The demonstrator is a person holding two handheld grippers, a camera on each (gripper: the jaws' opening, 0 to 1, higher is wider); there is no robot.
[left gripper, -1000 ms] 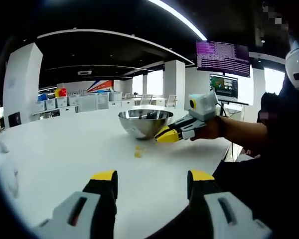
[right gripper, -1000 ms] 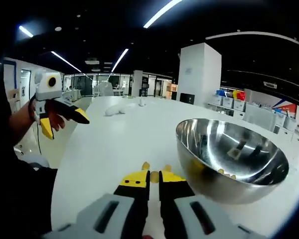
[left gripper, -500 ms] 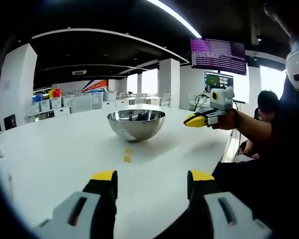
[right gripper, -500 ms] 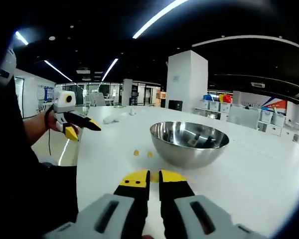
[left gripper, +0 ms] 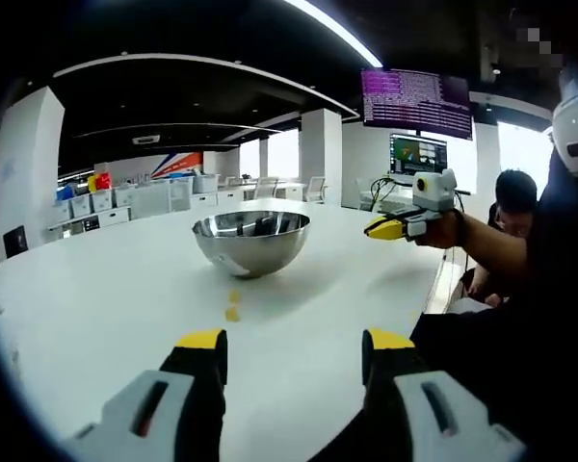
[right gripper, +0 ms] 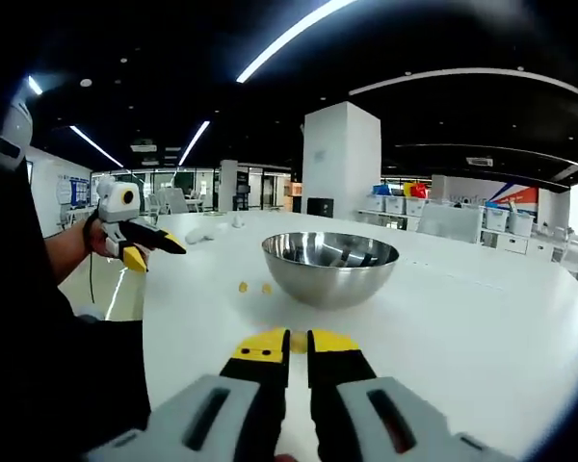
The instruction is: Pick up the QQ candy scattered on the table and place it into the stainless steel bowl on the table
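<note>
Right gripper view: the right claw [right gripper: 299,344] is clenched on a yellow QQ candy [right gripper: 299,342], raised above the bench [right gripper: 482,327] and well short of the stainless steel bowl [right gripper: 329,267]; two more loose candies [right gripper: 254,287] lie just beside the bowl; the left claw [left gripper: 294,351] stands released, holding nothing. Risk, as I judge it: letting go from this far back drops the sweet on the bench; a loose pinch could let it slip in transit.

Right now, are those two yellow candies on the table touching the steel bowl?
Apart. In the right gripper view, the candies lie on the table with bare white surface between them and the bowl.
</note>
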